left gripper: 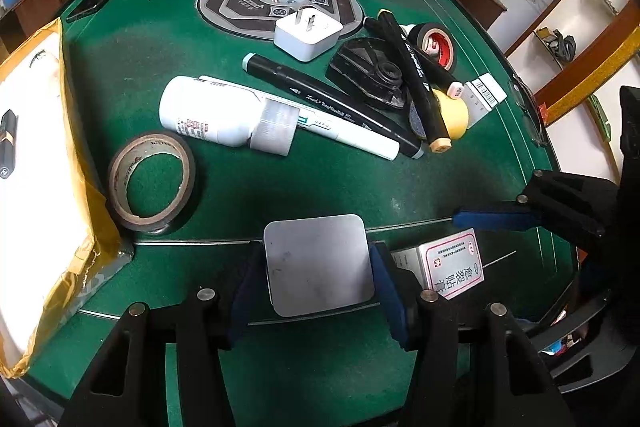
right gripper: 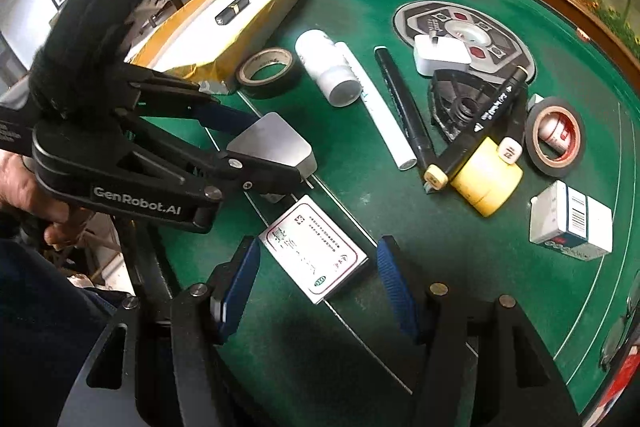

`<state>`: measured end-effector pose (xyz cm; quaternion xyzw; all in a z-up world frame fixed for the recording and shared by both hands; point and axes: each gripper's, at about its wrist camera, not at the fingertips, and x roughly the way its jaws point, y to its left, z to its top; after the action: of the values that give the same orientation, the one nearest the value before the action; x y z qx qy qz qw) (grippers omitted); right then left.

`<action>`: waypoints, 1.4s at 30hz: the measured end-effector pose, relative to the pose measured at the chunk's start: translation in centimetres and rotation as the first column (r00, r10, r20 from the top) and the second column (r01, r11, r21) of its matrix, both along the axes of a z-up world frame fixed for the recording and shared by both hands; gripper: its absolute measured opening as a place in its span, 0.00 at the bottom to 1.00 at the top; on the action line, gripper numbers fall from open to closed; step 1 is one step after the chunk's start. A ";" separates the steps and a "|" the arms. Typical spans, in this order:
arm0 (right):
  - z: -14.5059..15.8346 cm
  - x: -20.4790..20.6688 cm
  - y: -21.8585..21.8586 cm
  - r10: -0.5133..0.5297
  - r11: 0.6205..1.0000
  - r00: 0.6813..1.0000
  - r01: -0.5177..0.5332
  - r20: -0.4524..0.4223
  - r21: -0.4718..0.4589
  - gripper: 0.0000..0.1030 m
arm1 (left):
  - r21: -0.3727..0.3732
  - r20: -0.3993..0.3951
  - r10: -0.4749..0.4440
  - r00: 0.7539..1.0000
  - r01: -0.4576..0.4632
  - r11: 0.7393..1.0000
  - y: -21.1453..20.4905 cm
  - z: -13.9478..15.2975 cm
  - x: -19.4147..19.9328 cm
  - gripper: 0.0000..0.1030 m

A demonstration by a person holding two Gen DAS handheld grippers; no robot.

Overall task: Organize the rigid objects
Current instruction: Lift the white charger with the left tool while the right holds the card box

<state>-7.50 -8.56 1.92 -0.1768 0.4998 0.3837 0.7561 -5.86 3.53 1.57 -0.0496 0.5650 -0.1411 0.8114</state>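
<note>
At the far left a shallow yellow cardboard box (left gripper: pixel 72 187) with a white lining held a small black tube (left gripper: pixel 8 143), and just beside it a roll of brown tape (left gripper: pixel 152 181) lay flat on the green felt table (left gripper: pixel 320 179). The left gripper (left gripper: pixel 318 267), stamped "GenRobot.AI" on its black body, pinched a smooth, matte grey metal square with rounded corners (left gripper: pixel 318 263) between its blue ribbed pads, low over the felt at the near edge. Behind it lay a white plastic bottle (left gripper: pixel 216 113), a white pen (left gripper: pixel 344 131) and a black marker (left gripper: pixel 332 99), side by side and touching. Farther right sat a white plug adapter (left gripper: pixel 308 33), a black fan-shaped plastic part (left gripper: pixel 370 73), a yellow tape roll (left gripper: pixel 454 113) and black tape with a red core (left gripper: pixel 436 45). The right gripper (right gripper: pixel 316 291) hung spread wide over a white card box printed with Chinese characters (right gripper: pixel 314 251), touching nothing. A small white barcode box (right gripper: pixel 572 221) lay at the far right.
</note>
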 end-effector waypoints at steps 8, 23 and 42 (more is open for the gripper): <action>0.0 0.0 -0.3 -0.006 0.999 1.000 0.007 -0.020 0.040 0.42 | -0.006 0.003 0.007 1.000 -0.007 1.000 0.0 0.1 -0.3 0.56; 0.4 0.9 -2.1 -0.121 0.989 0.992 0.124 -0.040 0.081 0.42 | 0.014 -0.007 -0.034 0.999 0.034 0.999 -1.0 0.1 -0.5 0.56; 0.4 0.4 -3.9 -0.182 0.980 0.982 0.185 -0.049 0.074 0.42 | 0.339 -0.025 -0.487 0.873 0.466 0.818 -3.4 1.4 -2.3 0.76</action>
<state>-7.12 -12.43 2.35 -0.0920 0.5146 0.3352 0.7838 -8.17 0.11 2.93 0.2359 0.5491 -0.2431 0.7640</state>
